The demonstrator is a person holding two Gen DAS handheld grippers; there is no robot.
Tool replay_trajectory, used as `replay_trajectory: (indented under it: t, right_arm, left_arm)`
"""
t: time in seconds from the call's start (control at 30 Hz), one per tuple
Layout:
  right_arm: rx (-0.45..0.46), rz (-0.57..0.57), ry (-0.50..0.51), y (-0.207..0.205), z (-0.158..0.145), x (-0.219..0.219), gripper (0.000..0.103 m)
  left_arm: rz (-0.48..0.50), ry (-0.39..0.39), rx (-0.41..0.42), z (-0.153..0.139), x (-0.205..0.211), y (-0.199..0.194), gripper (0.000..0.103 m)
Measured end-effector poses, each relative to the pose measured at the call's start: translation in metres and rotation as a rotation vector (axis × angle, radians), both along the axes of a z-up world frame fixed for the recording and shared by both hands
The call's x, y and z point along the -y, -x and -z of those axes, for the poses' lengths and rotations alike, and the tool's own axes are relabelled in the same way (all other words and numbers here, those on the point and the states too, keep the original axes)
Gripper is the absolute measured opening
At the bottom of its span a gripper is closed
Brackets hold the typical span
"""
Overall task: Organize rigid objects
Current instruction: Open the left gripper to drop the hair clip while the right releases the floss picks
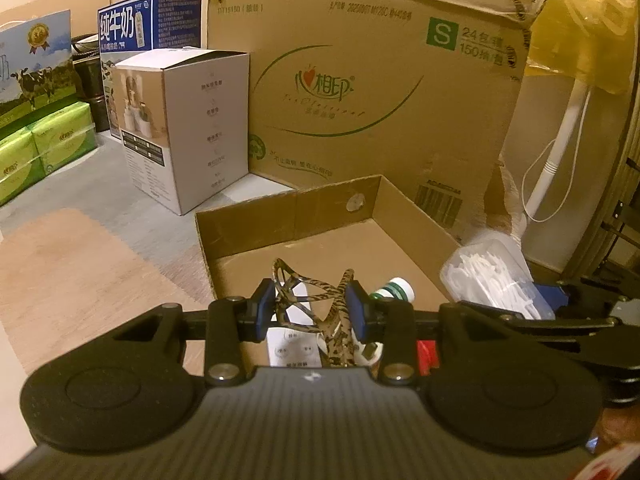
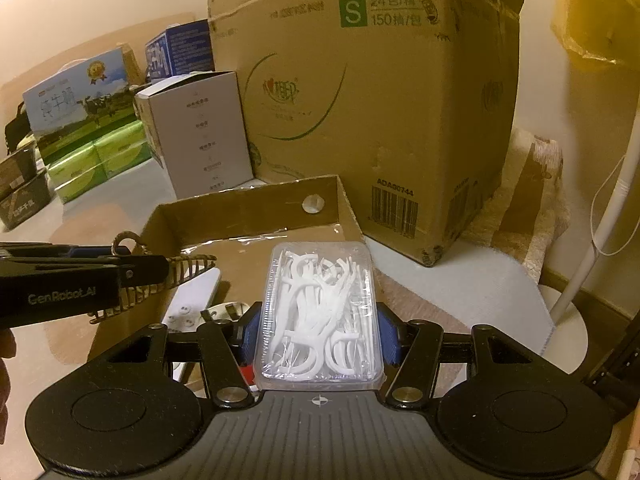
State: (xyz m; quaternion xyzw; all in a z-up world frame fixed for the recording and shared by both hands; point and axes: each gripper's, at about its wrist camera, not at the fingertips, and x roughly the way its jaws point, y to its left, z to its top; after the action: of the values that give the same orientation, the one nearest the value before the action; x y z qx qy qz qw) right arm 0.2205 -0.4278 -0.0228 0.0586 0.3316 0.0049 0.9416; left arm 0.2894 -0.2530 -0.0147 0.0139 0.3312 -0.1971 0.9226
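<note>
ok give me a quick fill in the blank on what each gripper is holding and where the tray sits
1. The left gripper is shut on a tortoiseshell-patterned hair ____.
2. The right gripper is shut on a clear box full of white floss ____.
3. The shallow cardboard tray sits in front of a much ____ cardboard carton.
4. A bottle with a ____ cap lies in the tray.

Missing words: clip; picks; larger; white

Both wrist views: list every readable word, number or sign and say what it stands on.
"GenRobot.AI": side of the left gripper.
"S", "24包/箱", "150抽/包", "心相印", "ADA00744": big cardboard box.
"纯牛奶": blue milk carton.
Too small or blurred: the print on the white box, green packs, cow carton, and the fine print along the big box's top.
</note>
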Motion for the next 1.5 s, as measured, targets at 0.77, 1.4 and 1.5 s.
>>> replay_trajectory:
  t: [0.77, 1.4, 1.5]
  right_arm:
    - [0.001, -0.001, -0.027, 0.002, -0.007, -0.008, 0.057]
    - [-0.014, -0.028, -0.027, -0.004, -0.009, -0.022, 0.057]
    - [-0.017, -0.034, -0.035, -0.007, -0.008, -0.023, 0.057]
  left_arm:
    - [-0.1, -0.028, -0.002, -0.001, -0.054, 0.025, 0.096]
    - [-0.105, -0.026, -0.028, 0.009, -0.063, 0.032, 0.103]
    - [-0.11, -0.024, -0.033, 0.011, -0.064, 0.032, 0.103]
